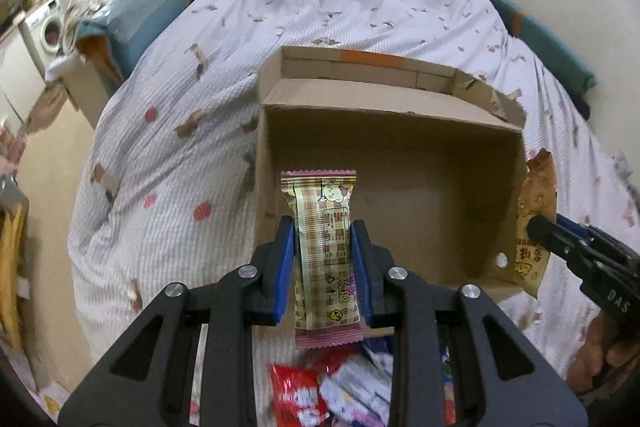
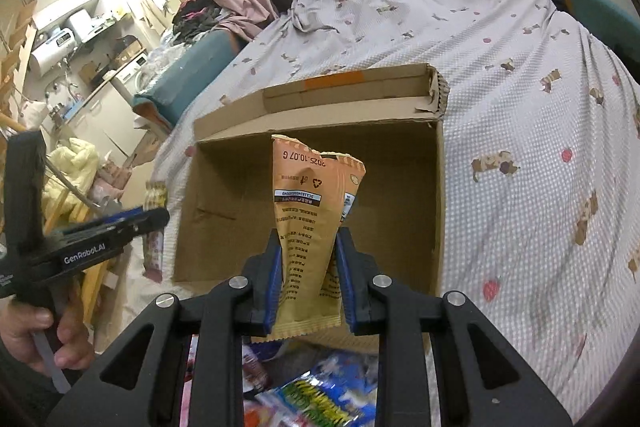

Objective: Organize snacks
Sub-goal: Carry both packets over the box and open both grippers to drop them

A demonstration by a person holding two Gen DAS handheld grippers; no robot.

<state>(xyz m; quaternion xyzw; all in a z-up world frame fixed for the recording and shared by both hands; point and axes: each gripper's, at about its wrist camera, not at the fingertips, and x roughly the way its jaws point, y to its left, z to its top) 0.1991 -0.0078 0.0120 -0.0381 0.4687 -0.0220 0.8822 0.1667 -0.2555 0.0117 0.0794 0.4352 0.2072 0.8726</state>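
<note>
My left gripper (image 1: pixel 323 239) is shut on a cream-and-pink checked snack bar (image 1: pixel 322 223) with a cartoon animal, held upright over the near left part of an open cardboard box (image 1: pixel 400 211). The box is empty inside. My right gripper (image 2: pixel 308 247) is shut on an orange snack packet (image 2: pixel 310 203), upright above the box's (image 2: pixel 224 195) near edge. In the left wrist view the orange packet (image 1: pixel 536 195) hangs at the box's right wall. The right wrist view shows the left gripper (image 2: pixel 156 217) with the checked bar (image 2: pixel 154 227) at the box's left side.
The box lies on a bed with a white patterned cover (image 1: pixel 168 155). A heap of snack packets (image 1: pixel 344 387) lies under both grippers, near the bed's front. A teal chair piled with clothes (image 1: pixel 132 11) stands left of the bed. A hand (image 2: pixel 60 339) grips the left handle.
</note>
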